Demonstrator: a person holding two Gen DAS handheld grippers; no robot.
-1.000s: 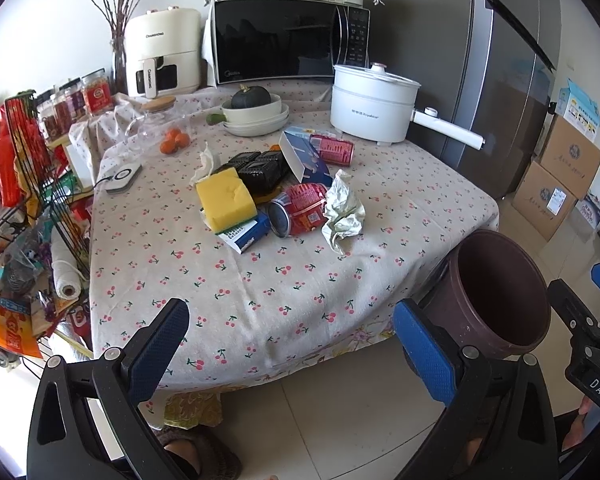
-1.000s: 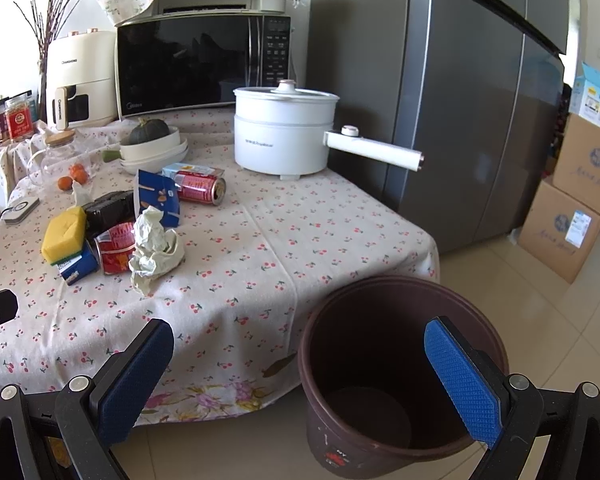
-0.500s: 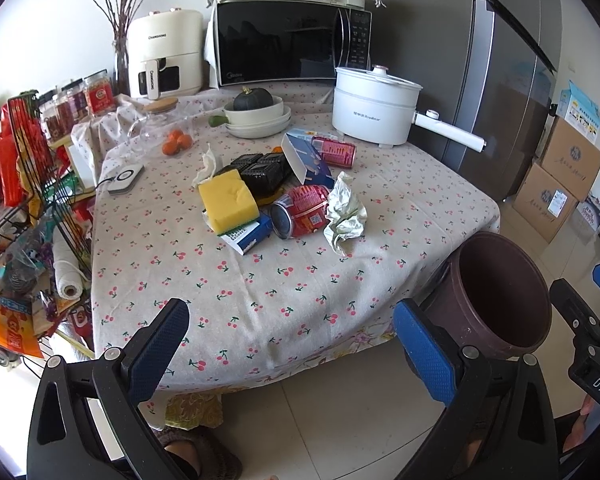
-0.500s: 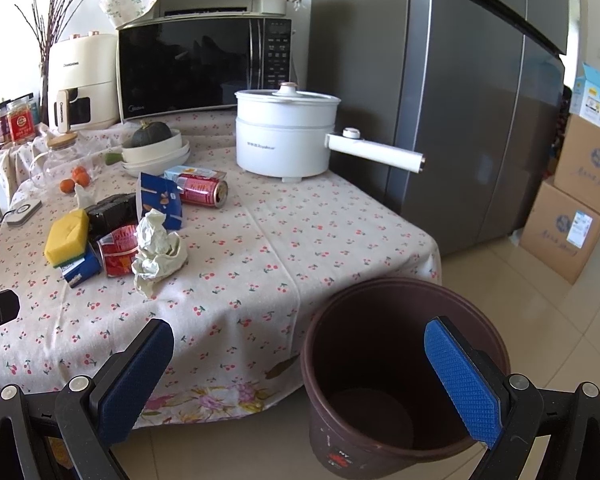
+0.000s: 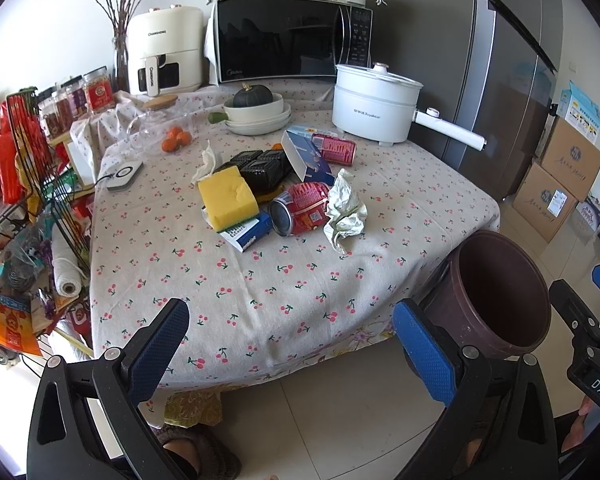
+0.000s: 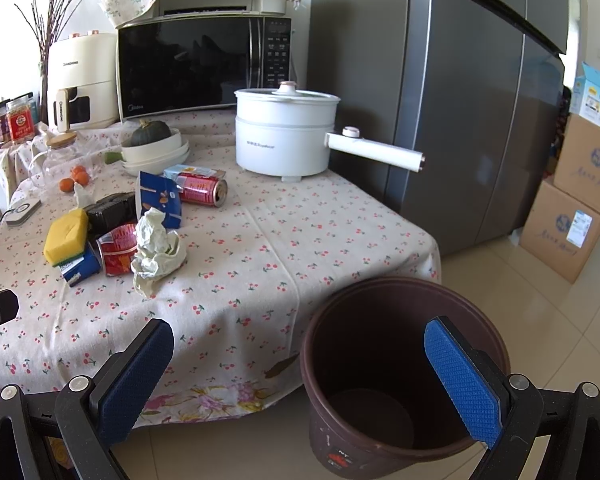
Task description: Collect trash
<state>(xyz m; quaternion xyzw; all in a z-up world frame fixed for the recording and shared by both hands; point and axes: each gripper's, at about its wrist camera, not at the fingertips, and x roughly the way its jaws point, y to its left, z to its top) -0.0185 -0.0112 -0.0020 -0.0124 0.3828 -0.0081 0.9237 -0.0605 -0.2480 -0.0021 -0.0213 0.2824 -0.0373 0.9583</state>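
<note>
A heap of trash lies mid-table: crumpled white paper (image 5: 345,212) (image 6: 156,249), a red can (image 5: 300,213) (image 6: 118,249) on its side, a second red can (image 5: 334,149) (image 6: 202,189) behind, a blue carton (image 5: 306,157) (image 6: 159,198), a small blue box (image 5: 249,233) (image 6: 79,267), a yellow sponge (image 5: 228,197) (image 6: 66,235) and a black tray (image 5: 262,167) (image 6: 110,210). An empty brown bin (image 5: 496,293) (image 6: 396,364) stands on the floor at the table's corner. My left gripper (image 5: 290,344) hangs open before the table's front edge. My right gripper (image 6: 296,376) is open, above the bin's near side.
A white electric pot (image 6: 288,131) with a long handle, stacked bowls holding a squash (image 5: 258,108), a microwave (image 5: 288,38) and an air fryer (image 5: 165,50) fill the table's back. A cluttered wire rack (image 5: 24,208) stands left, a grey fridge (image 6: 460,92) and cardboard boxes (image 6: 568,216) right.
Both views have drifted slightly; the table items sit a little lower and to the right in frame. Nothing on the table has moved and both grippers stay open.
</note>
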